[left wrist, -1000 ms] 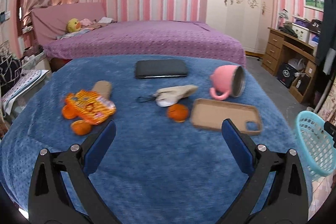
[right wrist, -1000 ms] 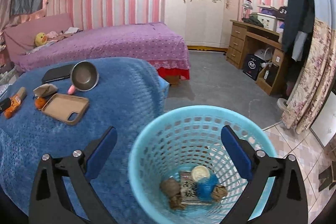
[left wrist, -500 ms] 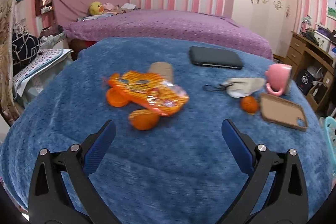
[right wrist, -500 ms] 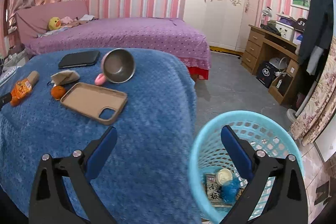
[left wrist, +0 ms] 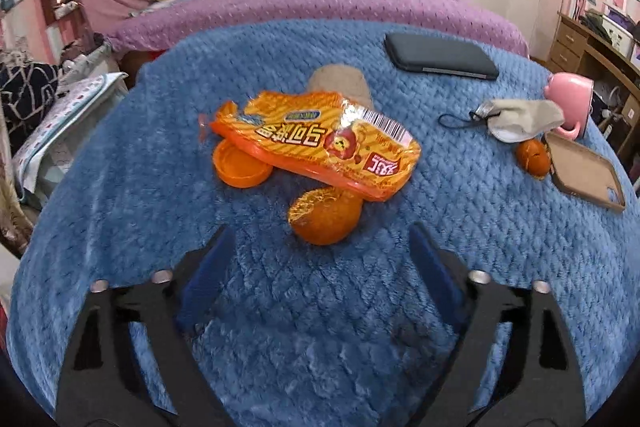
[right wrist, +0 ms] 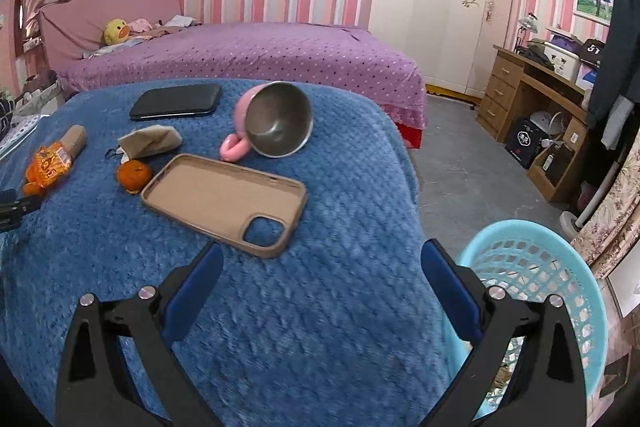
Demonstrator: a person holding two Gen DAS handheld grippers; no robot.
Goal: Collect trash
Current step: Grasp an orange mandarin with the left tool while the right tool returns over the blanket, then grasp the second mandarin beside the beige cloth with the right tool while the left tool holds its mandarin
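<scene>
Your left gripper (left wrist: 316, 263), jaws closing on nothing, hangs just short of the orange peel (left wrist: 325, 214) and snack wrapper (left wrist: 320, 143) on the blue blanket (left wrist: 460, 227); your right gripper (right wrist: 320, 287) is spread, empty, beside the basket (right wrist: 560, 267).

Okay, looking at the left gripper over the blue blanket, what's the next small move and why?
Probably ease the left gripper forward and down onto the crinkled orange snack wrapper. It lies just ahead on the blue blanket, draped over orange peel pieces; the jaws are closing with nothing between them yet, so they should stay wide enough for the wrapper.
</scene>
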